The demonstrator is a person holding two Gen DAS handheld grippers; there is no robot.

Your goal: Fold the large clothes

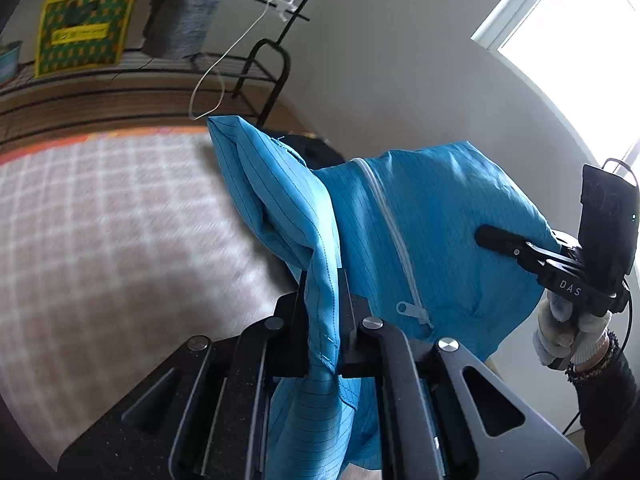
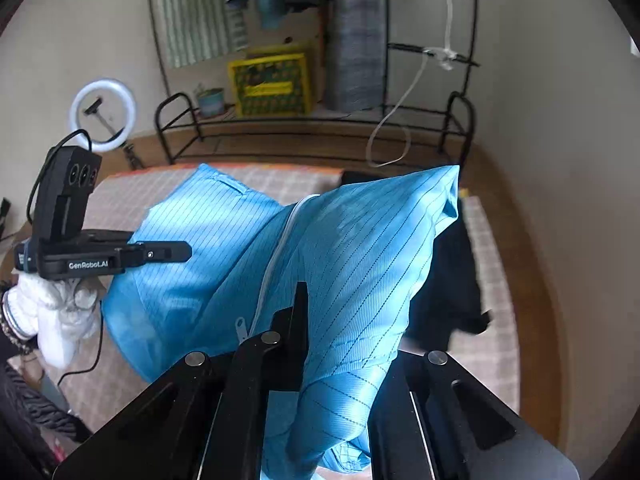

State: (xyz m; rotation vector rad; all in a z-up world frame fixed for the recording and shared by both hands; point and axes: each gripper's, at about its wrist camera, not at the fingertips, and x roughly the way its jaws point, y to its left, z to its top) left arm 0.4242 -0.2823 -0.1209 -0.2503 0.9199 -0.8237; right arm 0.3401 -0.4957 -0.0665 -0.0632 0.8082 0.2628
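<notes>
A large blue pin-striped garment (image 1: 440, 220) with a white zipper (image 1: 394, 224) hangs lifted between both grippers, above a checked cloth surface (image 1: 100, 220). My left gripper (image 1: 324, 300) is shut on a bunched fold of its edge. My right gripper (image 1: 486, 236) reaches in from the right, held by a gloved hand (image 1: 568, 332), and presses into the fabric. In the right wrist view the blue garment (image 2: 360, 240) drapes over my right gripper (image 2: 320, 308), which is shut on it with one finger hidden under cloth. My left gripper (image 2: 184, 252) grips the garment's left side.
A dark garment (image 2: 452, 292) lies on the checked surface (image 2: 492, 280) at the right. Behind stand a black metal rack (image 2: 460, 120) with a yellow crate (image 2: 272, 84), a dangling white cable (image 2: 392, 120) and a ring light (image 2: 102, 114). A bright window (image 1: 580, 40) is at right.
</notes>
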